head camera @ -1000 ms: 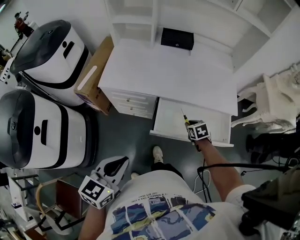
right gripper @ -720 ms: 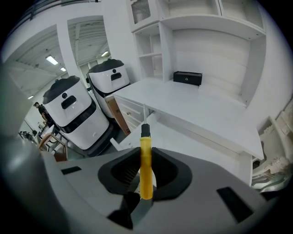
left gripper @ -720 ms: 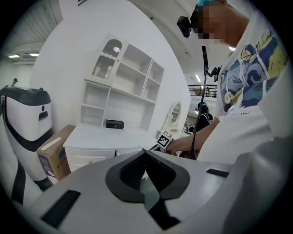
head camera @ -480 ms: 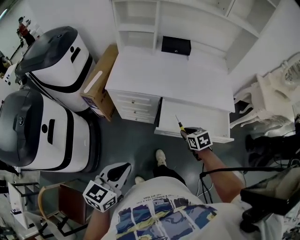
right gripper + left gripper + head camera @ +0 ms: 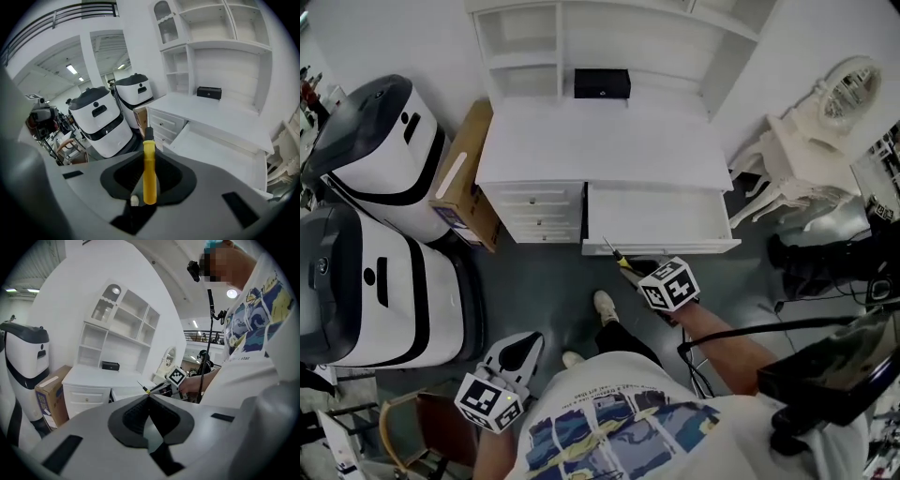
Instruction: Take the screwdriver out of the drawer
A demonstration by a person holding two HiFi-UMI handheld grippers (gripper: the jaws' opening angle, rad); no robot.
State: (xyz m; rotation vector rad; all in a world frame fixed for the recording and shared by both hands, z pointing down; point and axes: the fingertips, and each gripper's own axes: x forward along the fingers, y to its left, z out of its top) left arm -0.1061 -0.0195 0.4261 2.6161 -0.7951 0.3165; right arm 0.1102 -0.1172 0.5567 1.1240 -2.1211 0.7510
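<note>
Screwdriver [image 5: 149, 174] clamped between right gripper [image 5: 634, 268] jaws; tip protruding beyond.

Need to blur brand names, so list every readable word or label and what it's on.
"star": on the person's white printed T-shirt; rest of the line unreadable.
Brown cardboard box label: too blurred to read.
Small black box mark: too small to read.

On the shirt [image 5: 262, 329] a small printed line ends in the word "star"; the letters before it are too small to read. The box [image 5: 47, 397] carries a blue label with illegible print. The cubes on the left claw [image 5: 523, 345] and right claw [image 5: 630, 267] bear only black-and-white square codes.
</note>
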